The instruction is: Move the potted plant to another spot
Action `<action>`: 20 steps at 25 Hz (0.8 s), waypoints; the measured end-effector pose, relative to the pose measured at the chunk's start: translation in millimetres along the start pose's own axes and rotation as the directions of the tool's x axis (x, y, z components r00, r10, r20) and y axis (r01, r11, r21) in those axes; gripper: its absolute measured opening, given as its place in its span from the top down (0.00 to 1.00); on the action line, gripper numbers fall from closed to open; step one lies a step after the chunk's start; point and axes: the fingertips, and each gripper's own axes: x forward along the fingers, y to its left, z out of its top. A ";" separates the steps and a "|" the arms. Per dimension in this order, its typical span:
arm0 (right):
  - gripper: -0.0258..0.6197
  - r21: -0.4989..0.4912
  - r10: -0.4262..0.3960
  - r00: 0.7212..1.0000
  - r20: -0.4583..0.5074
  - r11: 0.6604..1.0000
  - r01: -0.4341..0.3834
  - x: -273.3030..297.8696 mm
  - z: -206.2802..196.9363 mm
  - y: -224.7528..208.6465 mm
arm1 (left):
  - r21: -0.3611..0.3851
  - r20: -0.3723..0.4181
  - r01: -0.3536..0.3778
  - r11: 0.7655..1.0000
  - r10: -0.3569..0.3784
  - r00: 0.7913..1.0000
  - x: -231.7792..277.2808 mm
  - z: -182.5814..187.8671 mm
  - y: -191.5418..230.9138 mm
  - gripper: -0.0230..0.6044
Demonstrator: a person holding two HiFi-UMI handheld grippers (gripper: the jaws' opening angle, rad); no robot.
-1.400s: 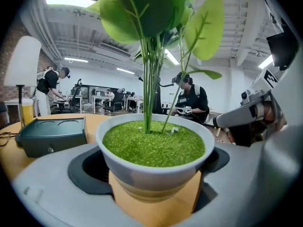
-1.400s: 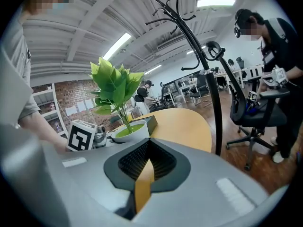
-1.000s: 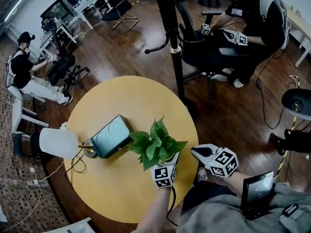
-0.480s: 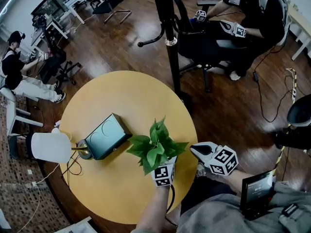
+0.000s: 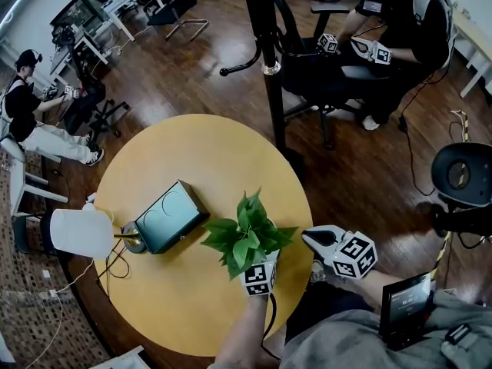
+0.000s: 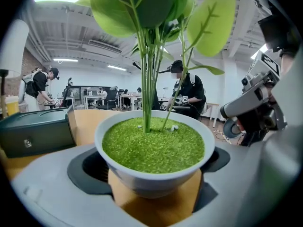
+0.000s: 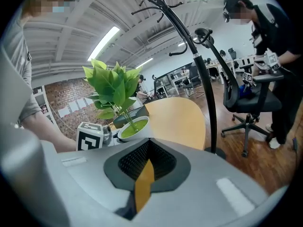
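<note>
The potted plant [image 5: 246, 237], green leaves in a white bowl-shaped pot [image 6: 154, 150], stands near the front right of the round yellow table [image 5: 192, 144]. My left gripper [image 5: 261, 261] reaches in from the table's near edge, its grey jaws closed against both sides of the pot; table wood shows below the pot. From the side, the right gripper view shows the plant [image 7: 124, 117] and the left gripper's marker cube. My right gripper [image 5: 309, 237] hovers off the table's right edge, pointing at the plant, jaws shut and empty [image 7: 142, 183].
A dark green box [image 5: 171, 215] lies left of the plant, with a white-shaded lamp [image 5: 77, 233] and its cable beyond. A black coat-stand pole [image 5: 265, 60] rises behind the table. A seated person [image 5: 400, 29] holds grippers at the far right; another sits far left.
The plant and both grippers stay about where they were; only the head camera has shifted slightly.
</note>
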 end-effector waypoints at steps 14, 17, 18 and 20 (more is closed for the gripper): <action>0.96 -0.049 -0.029 0.998 0.061 0.998 0.032 -16.7 9.9 34.9 | -0.058 0.019 -0.015 0.998 0.016 1.000 -72.8 -13.9 3.2 0.21; 0.96 -0.066 -0.038 0.996 0.078 0.997 0.044 -28.3 8.8 56.2 | -0.079 0.042 -0.005 0.997 0.009 0.999 -104.7 -12.9 -4.3 0.37; 0.96 -0.070 -0.039 0.996 0.083 0.997 0.045 -32.2 7.3 63.2 | -0.080 0.050 -0.003 0.997 0.007 0.999 -114.6 -12.1 -7.6 0.43; 0.96 -0.078 -0.036 0.995 0.090 0.996 0.043 -39.3 3.9 75.9 | -0.076 0.070 0.000 0.997 0.005 0.998 -131.5 -8.2 -15.1 0.55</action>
